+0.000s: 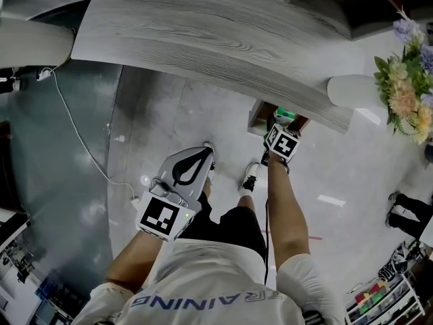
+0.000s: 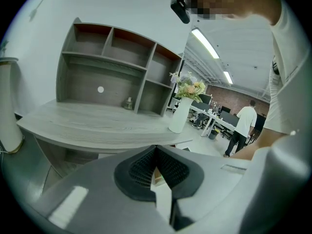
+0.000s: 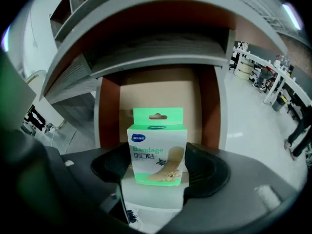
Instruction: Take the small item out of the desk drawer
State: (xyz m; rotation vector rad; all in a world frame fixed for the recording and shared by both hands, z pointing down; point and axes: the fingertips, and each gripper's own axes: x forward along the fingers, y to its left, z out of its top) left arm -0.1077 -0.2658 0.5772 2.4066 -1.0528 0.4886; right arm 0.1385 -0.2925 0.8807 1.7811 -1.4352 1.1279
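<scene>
Plainly, the bandage box (image 3: 157, 147) is already in hand. It stands upright between the 2 jaws of the right gripper (image 3: 158, 170), and both dark pads press on its sides, so the grip looks firm. Behind it gapes the open drawer (image 3: 161, 94), its brown walls and pale floor otherwise bare as far as the right gripper view shows. From the head view, the box shows as a green edge at the right gripper's tip, right at the drawer's front under the lip of the grey tabletop (image 1: 203, 26). Whether the box has fully cleared the drawer's rim I cannot tell.

By my reading, the drawer is pulled out and the grasp made. What is left is to carry the box clear and set it down somewhere.

The left gripper (image 1: 203, 156) is clenched on nothing, well apart from the drawer.
</scene>
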